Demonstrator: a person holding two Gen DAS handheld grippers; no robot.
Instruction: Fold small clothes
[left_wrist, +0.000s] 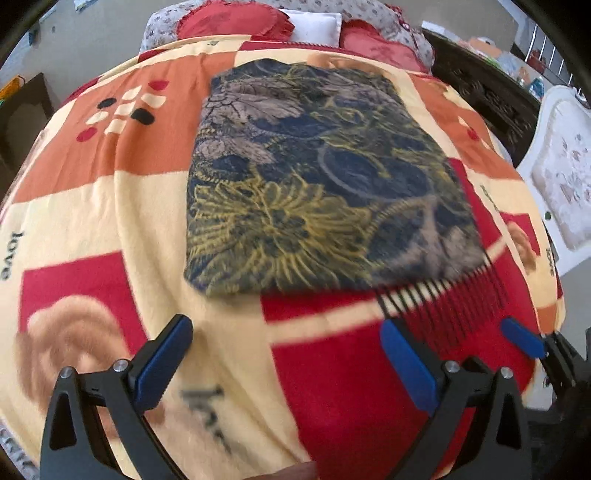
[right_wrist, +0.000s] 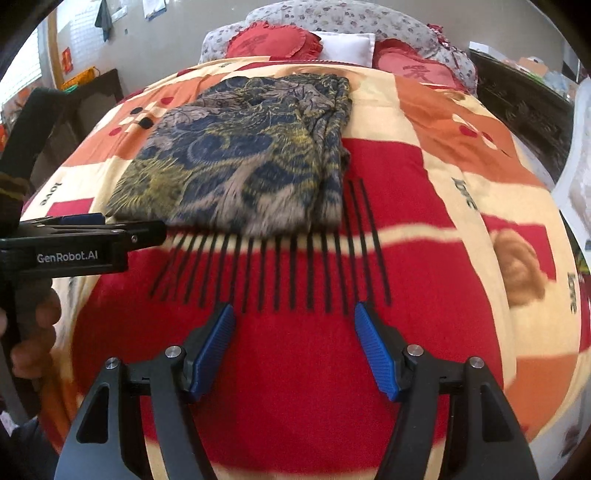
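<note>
We found the scarf (left_wrist: 325, 184) lying folded into a rough rectangle on the bed blanket (left_wrist: 92, 221), toward the middle of the bed; its pattern was dark blue, grey and yellow; its black fringe (right_wrist: 280, 269) ran along the near edge and spread out over a red patch of the blanket. In the right wrist view the scarf's right side showed bunched layers; we could not tell how many folds it held.

The left gripper (left_wrist: 284, 362) hung above the blanket just short of the scarf's near edge, its blue pads (left_wrist: 162, 365) set wide apart with nothing between them; the right gripper (right_wrist: 295, 350) stood near the fringe ends, its pads (right_wrist: 212, 352) likewise spread and gripping nothing; neither appeared to touch the cloth.

In the right wrist view the left gripper entered from the left, its black tip (right_wrist: 147, 230) just beside the scarf's near-left corner.

At the head of the bed we noted red heart cushions (right_wrist: 273, 42), a white pillow (right_wrist: 347, 46) and a floral pillow (right_wrist: 351, 18).
</note>
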